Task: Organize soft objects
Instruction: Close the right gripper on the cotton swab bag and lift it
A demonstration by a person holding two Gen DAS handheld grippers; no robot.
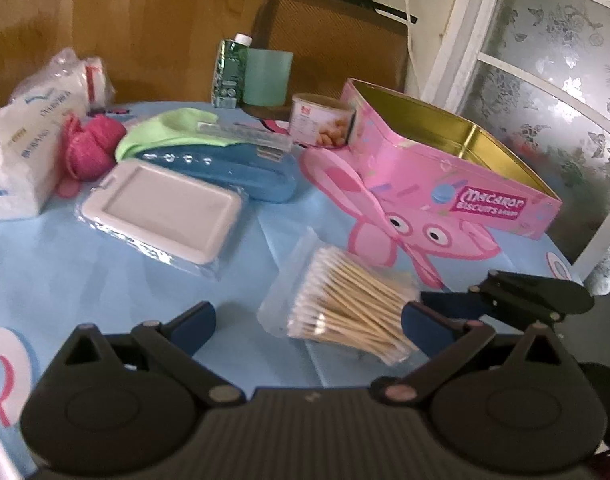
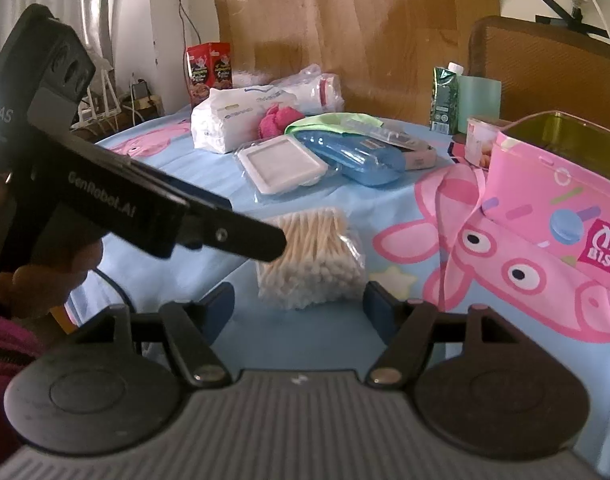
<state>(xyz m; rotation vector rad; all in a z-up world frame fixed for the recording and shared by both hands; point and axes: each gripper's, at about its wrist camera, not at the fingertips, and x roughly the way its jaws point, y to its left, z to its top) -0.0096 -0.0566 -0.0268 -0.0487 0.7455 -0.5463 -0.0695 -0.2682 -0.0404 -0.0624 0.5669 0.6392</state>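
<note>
Cotton swab pack on blue tablecloth, beside pink biscuit tin | left gripper spread wide, holding nothing | right gripper fingers apart, pack just ahead, untouched

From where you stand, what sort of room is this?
Probably a lived-in home room: a cartoon tablecloth strewn with cotton swabs and a biscuit tin, and a frosted window alongside.

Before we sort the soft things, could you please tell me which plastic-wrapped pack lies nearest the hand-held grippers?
The cotton swab pack, alone in the foreground; the white tray pack and tissue pack lie farther back.
</note>
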